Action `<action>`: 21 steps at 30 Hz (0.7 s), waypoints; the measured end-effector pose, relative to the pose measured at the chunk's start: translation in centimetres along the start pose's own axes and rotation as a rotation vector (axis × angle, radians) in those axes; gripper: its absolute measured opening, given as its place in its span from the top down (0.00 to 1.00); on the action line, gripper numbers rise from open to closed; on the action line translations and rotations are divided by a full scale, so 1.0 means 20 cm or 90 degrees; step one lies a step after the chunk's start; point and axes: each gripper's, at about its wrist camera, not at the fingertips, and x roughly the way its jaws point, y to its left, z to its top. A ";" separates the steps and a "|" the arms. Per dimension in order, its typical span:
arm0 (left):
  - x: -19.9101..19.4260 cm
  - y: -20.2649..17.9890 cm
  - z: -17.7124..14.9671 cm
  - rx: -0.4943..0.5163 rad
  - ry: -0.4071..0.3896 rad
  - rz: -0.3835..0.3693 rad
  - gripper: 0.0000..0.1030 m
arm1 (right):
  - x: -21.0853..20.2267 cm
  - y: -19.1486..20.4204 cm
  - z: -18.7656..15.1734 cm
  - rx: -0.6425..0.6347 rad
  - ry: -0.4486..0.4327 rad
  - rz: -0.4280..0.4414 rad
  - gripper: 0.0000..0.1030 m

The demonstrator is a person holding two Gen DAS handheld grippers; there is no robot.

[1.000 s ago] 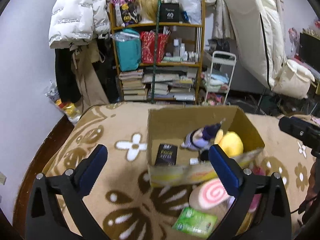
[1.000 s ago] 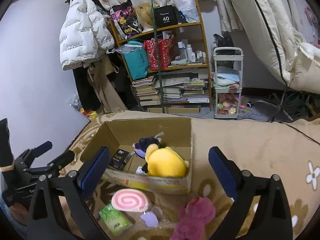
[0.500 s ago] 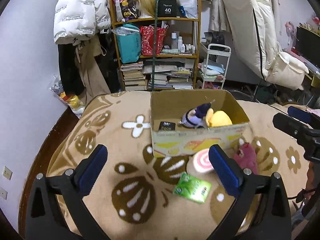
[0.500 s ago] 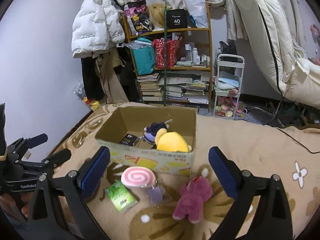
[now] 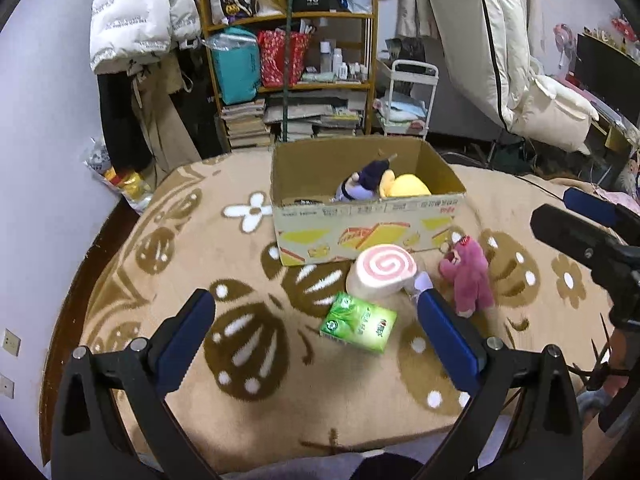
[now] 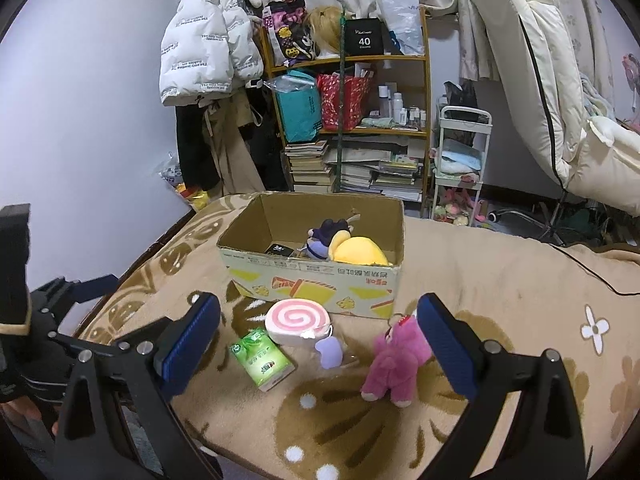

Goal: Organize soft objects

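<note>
An open cardboard box (image 5: pixel 368 224) (image 6: pixel 316 276) stands on the flower-patterned blanket. Inside it lie a yellow plush (image 5: pixel 406 188) (image 6: pixel 358 254), a purple doll (image 5: pixel 360 186) (image 6: pixel 324 238) and a small black box (image 6: pixel 279 249). In front of the box lie a pink swirl-roll plush (image 5: pixel 380 274) (image 6: pixel 298 320), a green tissue pack (image 5: pixel 358 322) (image 6: pixel 262 360), a small lilac piece (image 6: pixel 330 352) and a pink bear plush (image 5: pixel 466 276) (image 6: pixel 396 360). My left gripper (image 5: pixel 316 344) is open and empty, held back from the tissue pack. My right gripper (image 6: pixel 318 344) is open and empty, near the bear.
A bookshelf (image 5: pixel 296 80) with bags and books, a white jacket (image 5: pixel 136 12), a small white cart (image 5: pixel 408 100) and folded bedding (image 5: pixel 500 48) stand behind the bed. The blanket's near edge (image 5: pixel 320 444) runs close below my grippers.
Both grippers have pulled back and up from the box. The items in front of the box now show in full. Both stay open and empty.
</note>
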 end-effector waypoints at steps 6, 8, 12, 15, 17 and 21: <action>0.11 0.02 0.00 -0.013 0.030 -0.010 0.03 | 0.04 0.00 -0.04 0.002 0.017 -0.008 0.00; 0.16 0.03 0.00 -0.018 0.039 -0.007 0.03 | 0.07 -0.01 -0.04 0.007 0.030 -0.012 0.00; 0.23 0.05 0.00 -0.031 0.057 -0.008 0.03 | 0.16 -0.04 -0.05 0.021 0.056 -0.006 0.00; 0.29 0.07 0.01 -0.040 0.071 -0.011 0.03 | 0.23 -0.07 -0.05 0.033 0.073 -0.006 0.00; 0.33 0.07 0.01 -0.042 0.079 -0.007 0.03 | 0.27 -0.09 -0.05 0.044 0.084 -0.006 0.00; 0.41 0.06 0.02 -0.043 0.096 -0.010 0.03 | 0.36 -0.12 -0.06 0.065 0.105 -0.004 0.00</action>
